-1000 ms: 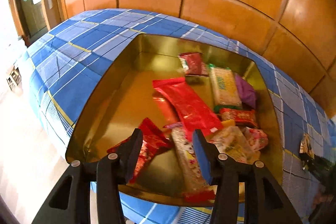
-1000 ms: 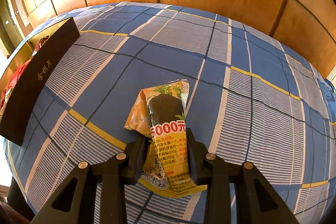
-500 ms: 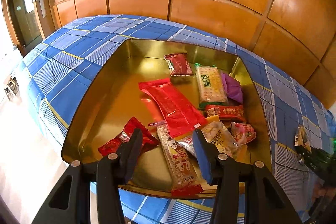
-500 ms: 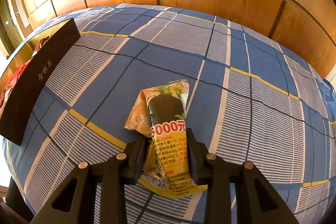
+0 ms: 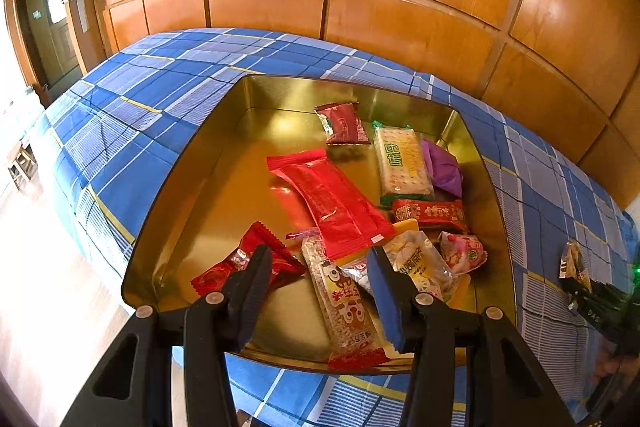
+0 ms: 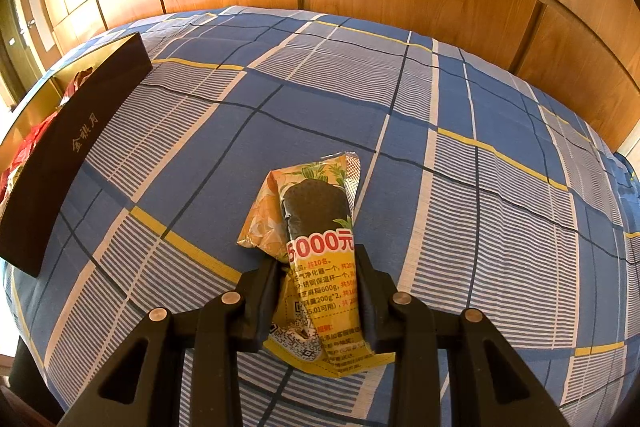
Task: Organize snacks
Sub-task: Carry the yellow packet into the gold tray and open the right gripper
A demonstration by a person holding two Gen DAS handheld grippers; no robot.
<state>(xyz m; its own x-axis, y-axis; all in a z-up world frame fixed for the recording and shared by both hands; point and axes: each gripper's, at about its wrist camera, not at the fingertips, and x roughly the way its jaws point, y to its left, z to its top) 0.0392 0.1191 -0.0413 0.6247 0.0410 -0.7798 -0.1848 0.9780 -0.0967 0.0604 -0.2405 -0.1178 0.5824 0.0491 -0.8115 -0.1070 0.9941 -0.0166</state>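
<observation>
Blue plaid cloth (image 6: 400, 131) covers the bench, with wood panelling (image 5: 400, 7) behind it. Gold-lined tin (image 5: 208, 163) sits on the cloth and serves as the collecting box, judging by the task; its dark outer wall (image 6: 60, 155) shows at the left of the right wrist view. Inside lie about 10 wrapped snacks, among them a long red packet (image 5: 332, 203), a green-edged cracker pack (image 5: 402, 163) and a panda-print bar (image 5: 344, 299) leaning on the near rim. Outside the tin, well apart from it, 1 yellow snack packet (image 6: 316, 227) remains on the cloth. Right hand-held gripper (image 6: 316, 291) is closed on that packet's near end, evidently to carry it over. Left hand-held gripper (image 5: 316, 291) hovers over the tin's near edge, jaws parted, holding nothing.
</observation>
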